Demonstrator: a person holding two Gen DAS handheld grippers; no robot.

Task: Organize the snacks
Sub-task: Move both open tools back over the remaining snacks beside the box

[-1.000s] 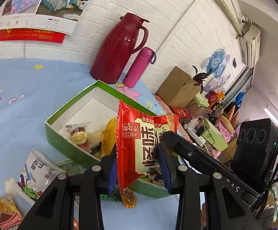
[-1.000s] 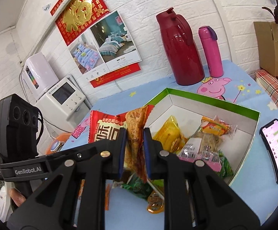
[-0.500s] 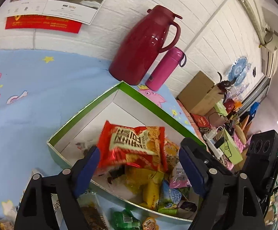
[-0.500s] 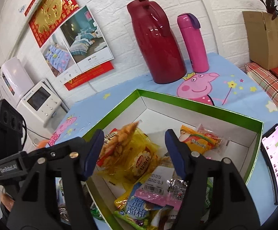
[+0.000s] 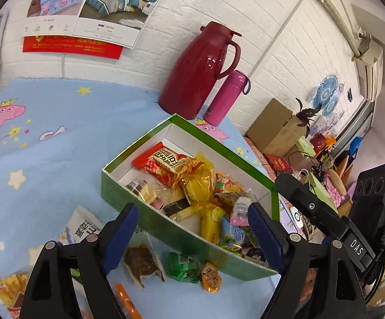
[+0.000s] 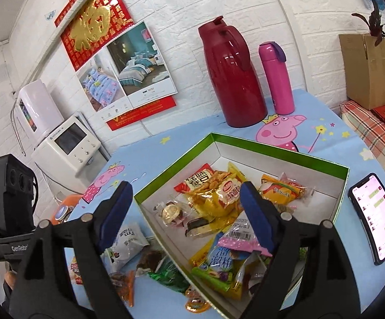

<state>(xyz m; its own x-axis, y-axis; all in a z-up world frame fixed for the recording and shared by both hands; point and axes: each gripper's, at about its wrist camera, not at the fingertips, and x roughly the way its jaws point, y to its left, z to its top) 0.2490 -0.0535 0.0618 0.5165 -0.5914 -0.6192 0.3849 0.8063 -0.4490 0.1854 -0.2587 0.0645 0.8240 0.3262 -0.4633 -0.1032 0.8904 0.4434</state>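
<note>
Both my claws hang empty with their jaws spread wide, the left claw (image 5: 192, 228) over the near wall of the green box (image 5: 166, 223) and the right claw (image 6: 185, 210) above its near corner.

Closest under my left claw, on the blue cloth outside the box, lie the snacks not yet put away: a brown packet (image 5: 143, 261) just inside my left finger, a green packet (image 5: 183, 264) and a small orange sweet (image 5: 211, 280) between my fingers, and a white bag (image 5: 82, 230) off to the left. A yellow chip bag (image 5: 6, 289) sits at the far left edge.

Just beyond them, the box holds a loose heap. The red packet (image 5: 163, 160) lies toward its far end, partly over a yellow wrapper (image 5: 200, 183).

To the right of my right claw a phone (image 6: 376, 216) lies beside the box. Furthest off, a red jug (image 5: 200, 71) and a pink bottle (image 5: 225, 97) stand against the wall.

I judge I am between drops, about to fetch the next loose item. The next move calls for lowering one claw to the cloth, straddling a flat packet, and pinching its crinkled edge without snagging the cloth.
</note>
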